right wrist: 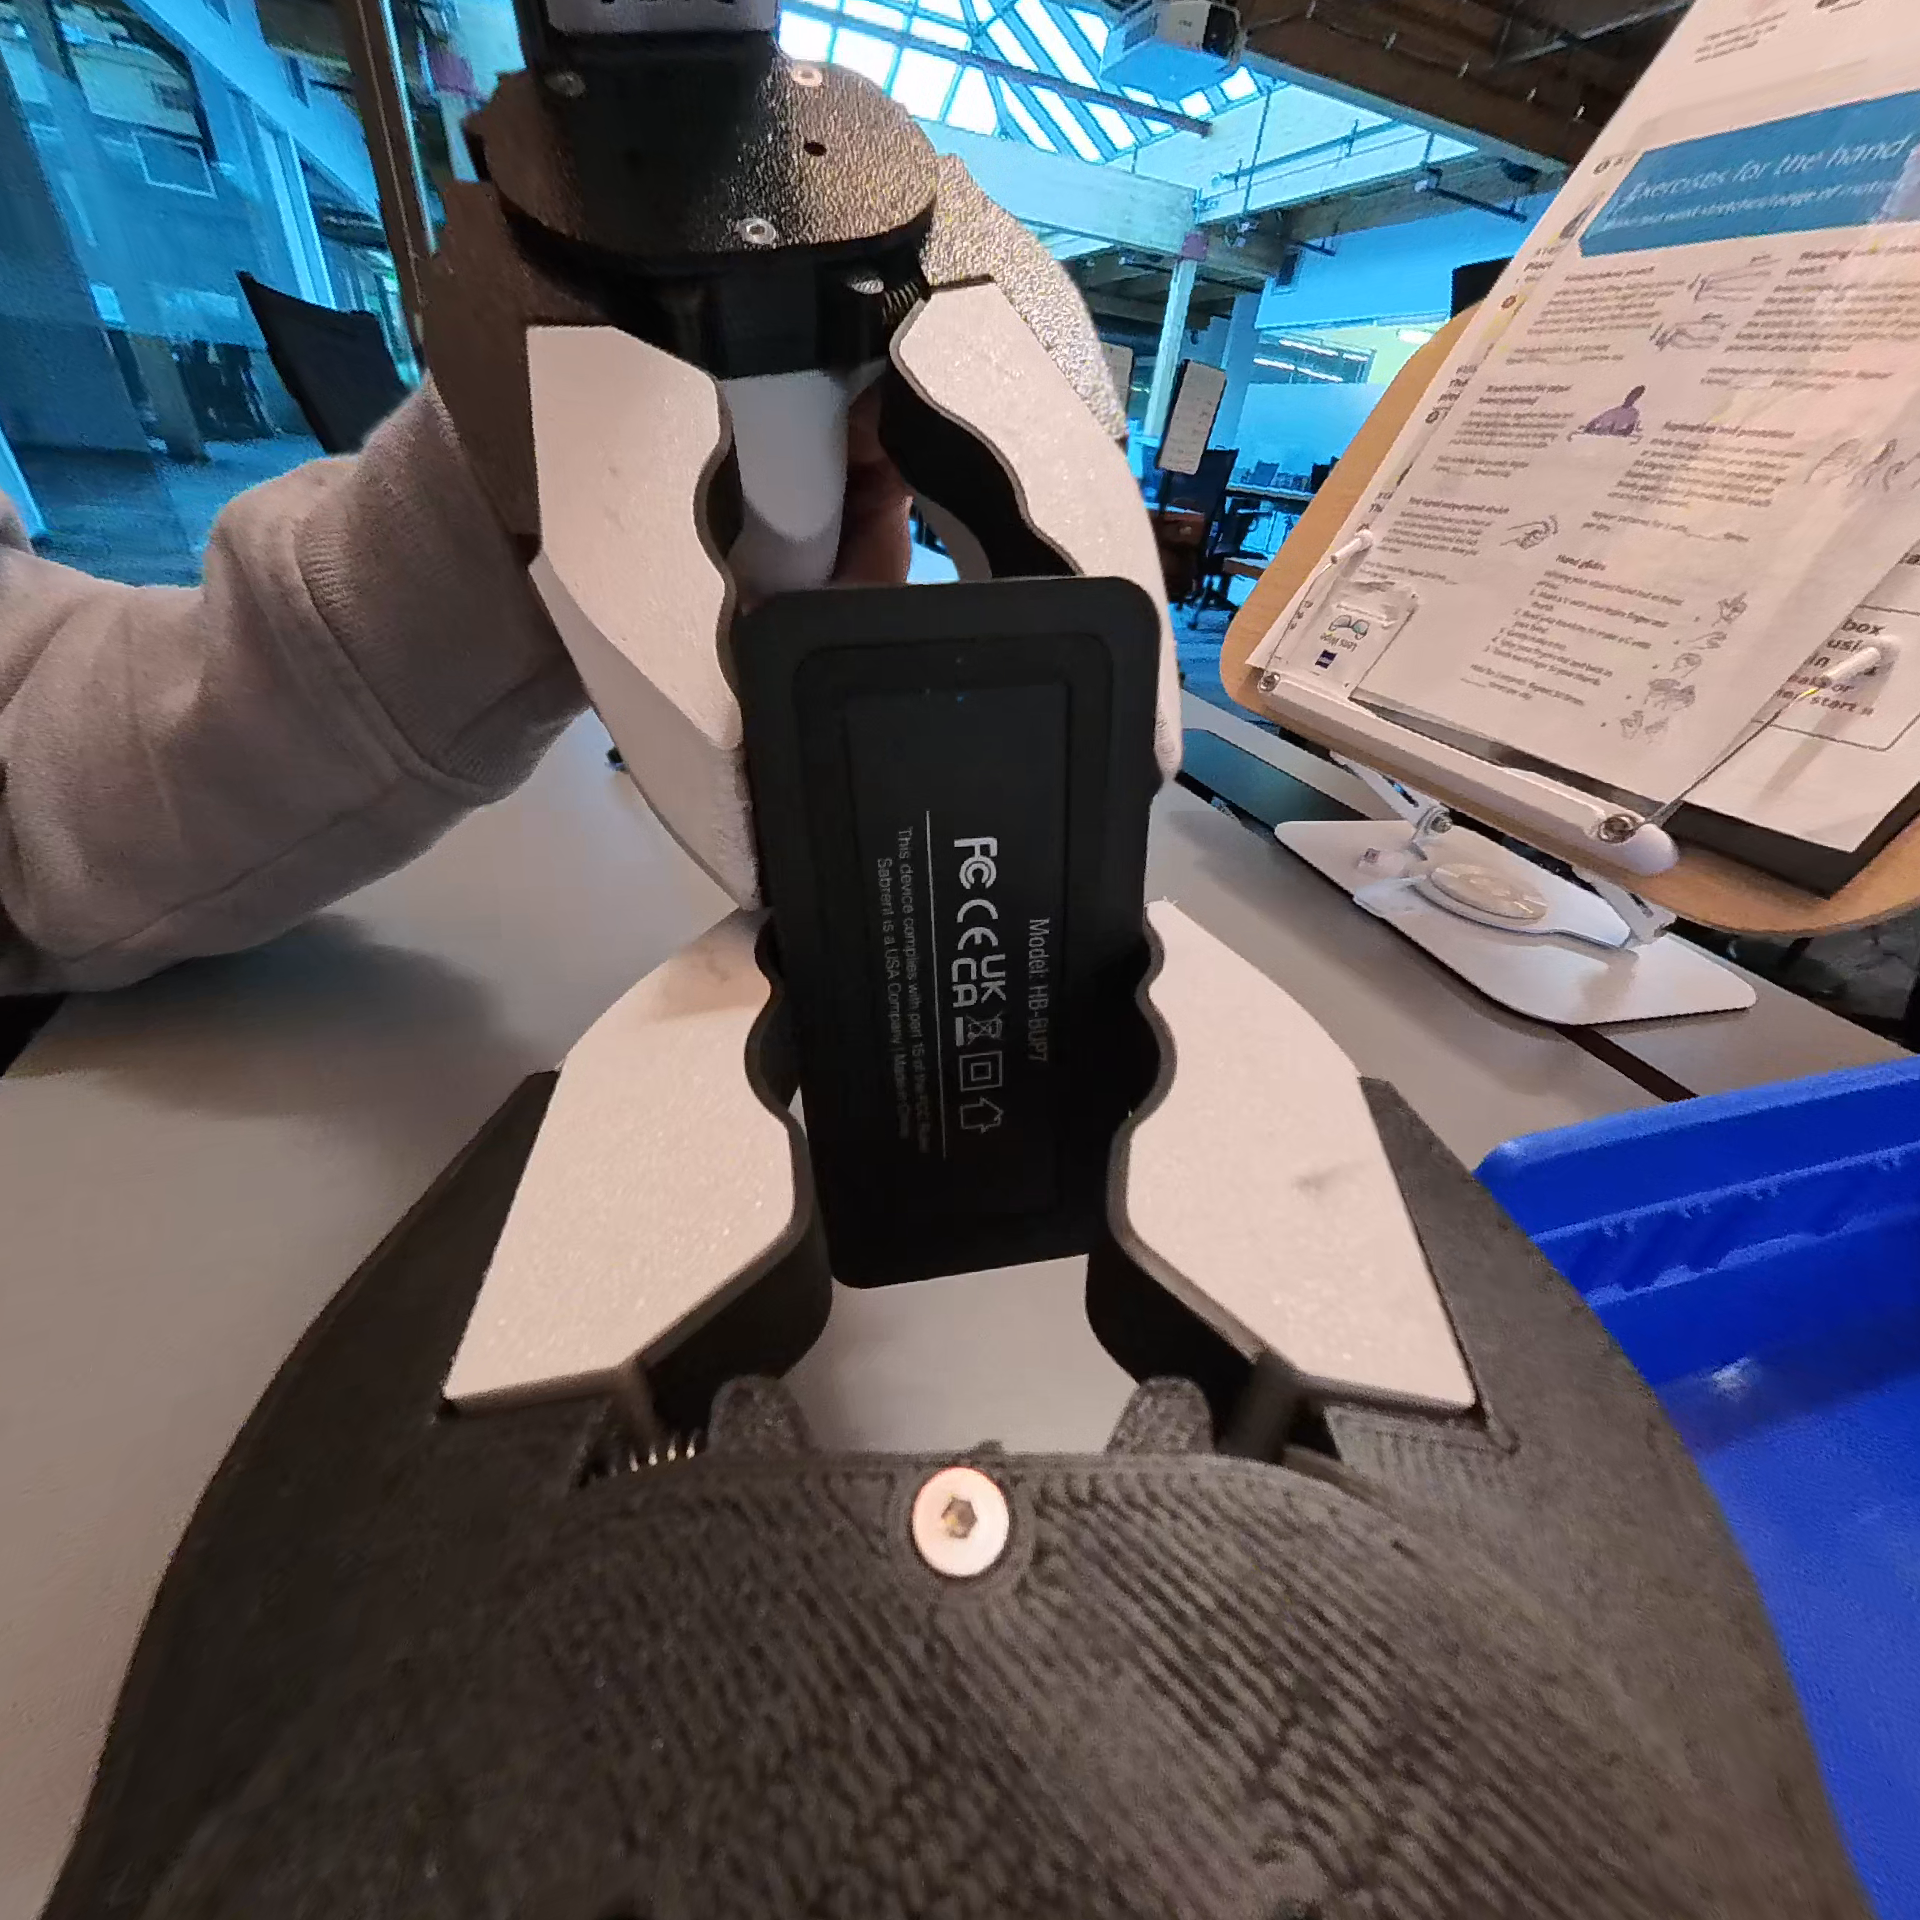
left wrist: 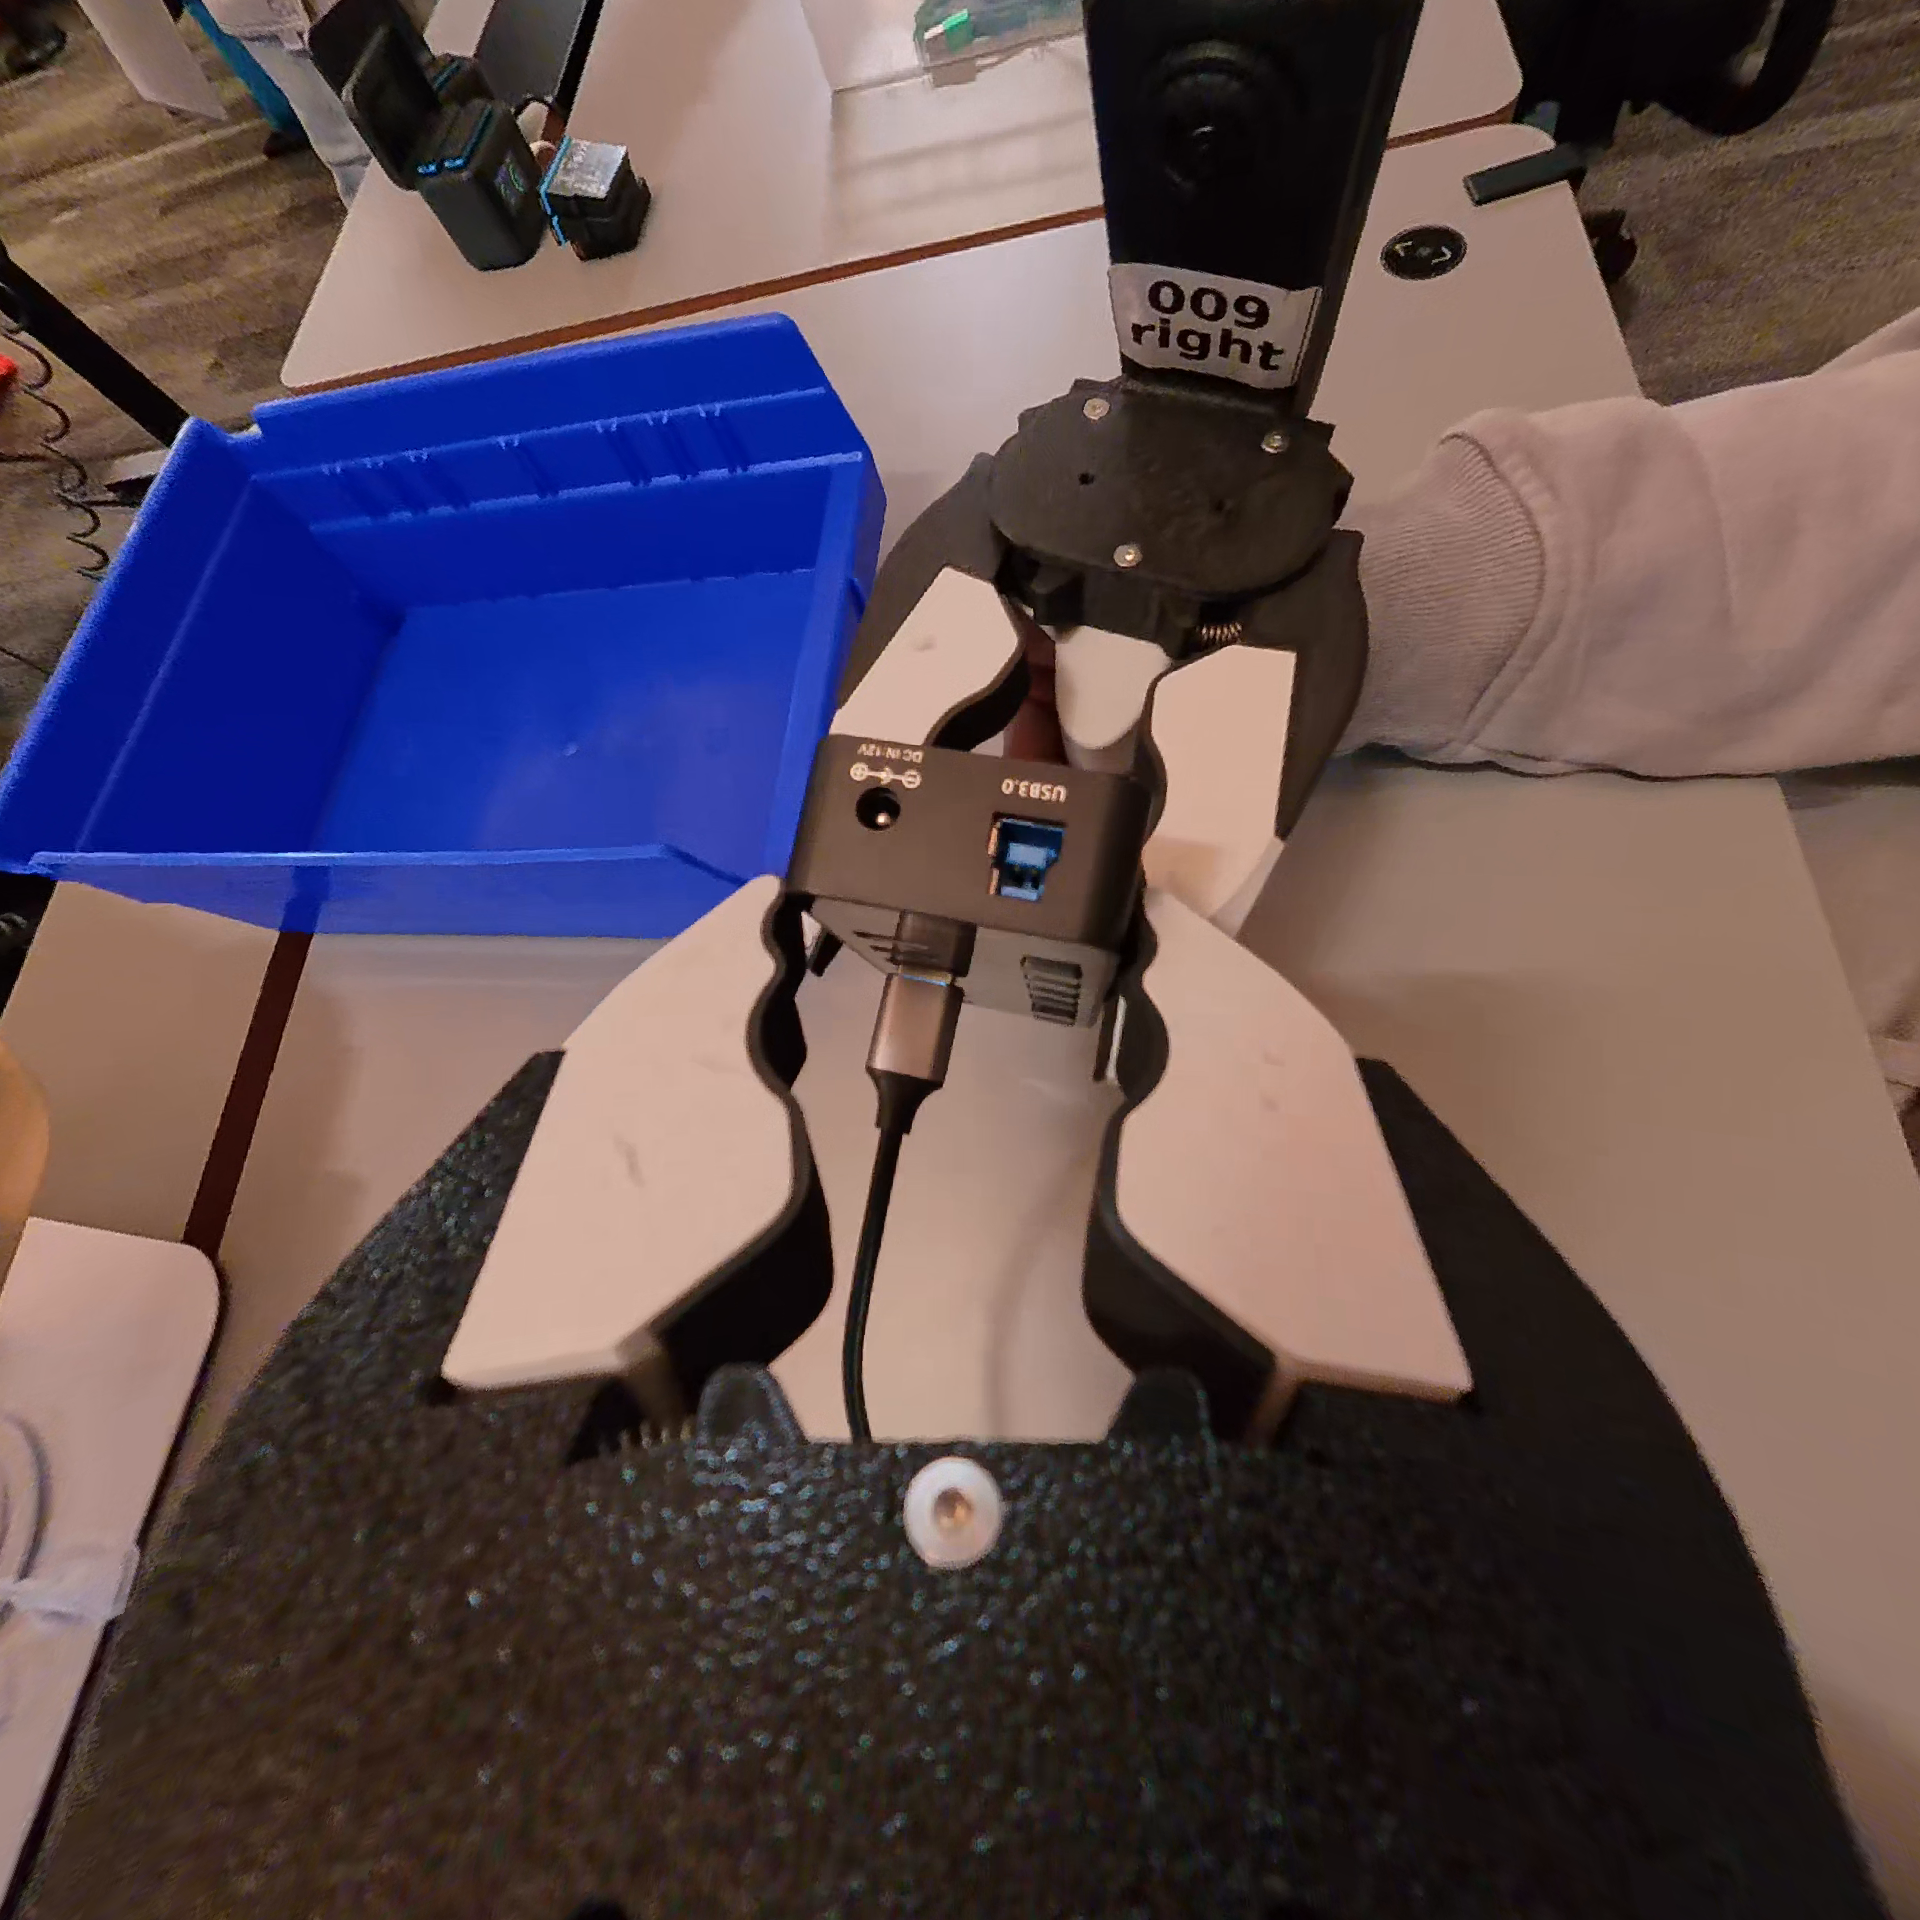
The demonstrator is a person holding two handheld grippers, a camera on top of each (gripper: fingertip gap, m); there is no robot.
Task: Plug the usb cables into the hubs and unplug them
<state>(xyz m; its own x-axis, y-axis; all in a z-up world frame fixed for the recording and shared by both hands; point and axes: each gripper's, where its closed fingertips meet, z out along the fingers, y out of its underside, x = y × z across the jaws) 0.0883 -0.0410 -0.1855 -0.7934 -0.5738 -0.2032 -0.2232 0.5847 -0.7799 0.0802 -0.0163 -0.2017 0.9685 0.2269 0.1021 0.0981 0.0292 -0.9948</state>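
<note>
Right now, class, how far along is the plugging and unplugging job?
Done: one grey metal USB plug sits in the black rectangular hub. In hand: left gripper and right gripper both clamp that hub. Left: unplugging; its blue square port is empty, and the blue plastic bin holds nothing.

Pale tables (left wrist: 1558,1039); carpet floor (left wrist: 156,135), skylight (right wrist: 1039,73) w/ daylight

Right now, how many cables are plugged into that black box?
1. A grey-plugged cable sits in a side port of the black hub, trailing back between the left gripper's jaws. Other sides are hidden, so more may exist.
</note>
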